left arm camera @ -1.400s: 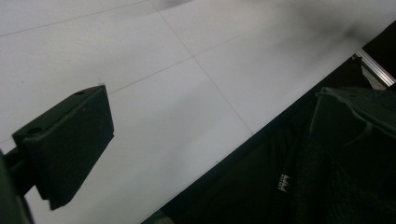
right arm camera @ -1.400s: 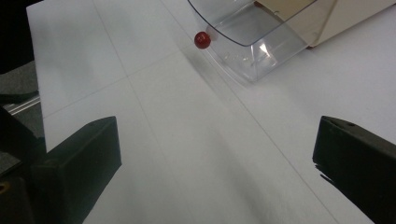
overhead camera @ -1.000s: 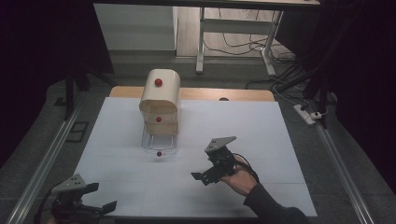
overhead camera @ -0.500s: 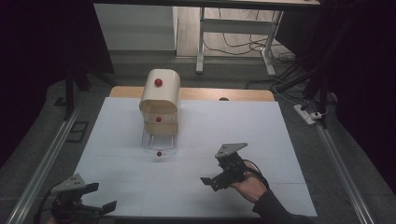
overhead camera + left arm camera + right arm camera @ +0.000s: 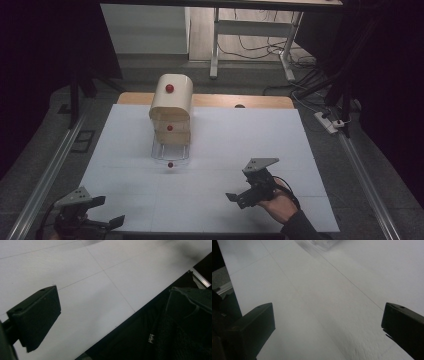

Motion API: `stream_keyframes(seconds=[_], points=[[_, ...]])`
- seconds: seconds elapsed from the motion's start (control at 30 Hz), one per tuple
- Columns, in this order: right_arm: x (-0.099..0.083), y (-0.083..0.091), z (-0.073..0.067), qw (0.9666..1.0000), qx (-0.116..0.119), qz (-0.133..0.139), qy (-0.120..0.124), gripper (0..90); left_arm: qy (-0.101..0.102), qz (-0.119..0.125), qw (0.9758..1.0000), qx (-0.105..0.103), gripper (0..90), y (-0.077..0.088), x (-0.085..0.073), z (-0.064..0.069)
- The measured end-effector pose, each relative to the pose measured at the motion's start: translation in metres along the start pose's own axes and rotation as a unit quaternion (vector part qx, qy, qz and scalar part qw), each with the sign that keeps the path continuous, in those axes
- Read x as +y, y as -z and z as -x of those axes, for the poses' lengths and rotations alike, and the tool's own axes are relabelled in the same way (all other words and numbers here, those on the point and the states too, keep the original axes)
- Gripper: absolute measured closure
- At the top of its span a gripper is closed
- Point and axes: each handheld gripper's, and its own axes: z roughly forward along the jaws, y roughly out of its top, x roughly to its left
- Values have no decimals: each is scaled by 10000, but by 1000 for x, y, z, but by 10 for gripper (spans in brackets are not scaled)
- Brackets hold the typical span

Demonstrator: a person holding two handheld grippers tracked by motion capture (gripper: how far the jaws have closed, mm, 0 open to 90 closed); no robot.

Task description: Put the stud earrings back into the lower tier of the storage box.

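White table top [image 5: 240,145] with thin lines, dark room with grey floor and cables behind, cream box with red knobs [image 5: 171,107] far from both grippers, right gripper [image 5: 240,196] low at the near edge, jaws wide apart and empty, left gripper [image 5: 107,222] at the near left corner, jaws apart, left gripper view shows dark cloth [image 5: 175,335] past the table edge.

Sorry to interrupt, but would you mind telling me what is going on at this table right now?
A person holds a gripper in each hand over a white table. The right gripper, jaws open and empty, hovers near the front edge. The left gripper, also open, sits at the front left corner. A cream box with red knobs stands untouched further back.
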Motion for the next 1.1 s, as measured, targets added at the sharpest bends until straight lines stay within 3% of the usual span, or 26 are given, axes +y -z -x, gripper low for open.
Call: stream_keyframes(seconds=[0.53, 1.1], points=[[-29, 32, 7, 9987, -353, 43, -371, 0, 9, 6, 10000, 6, 0, 0, 0, 0], [-57, 63, 8, 9946, -692, 173, -750, 0, 17, 22, 10000, 14, 0, 0, 0, 0]])
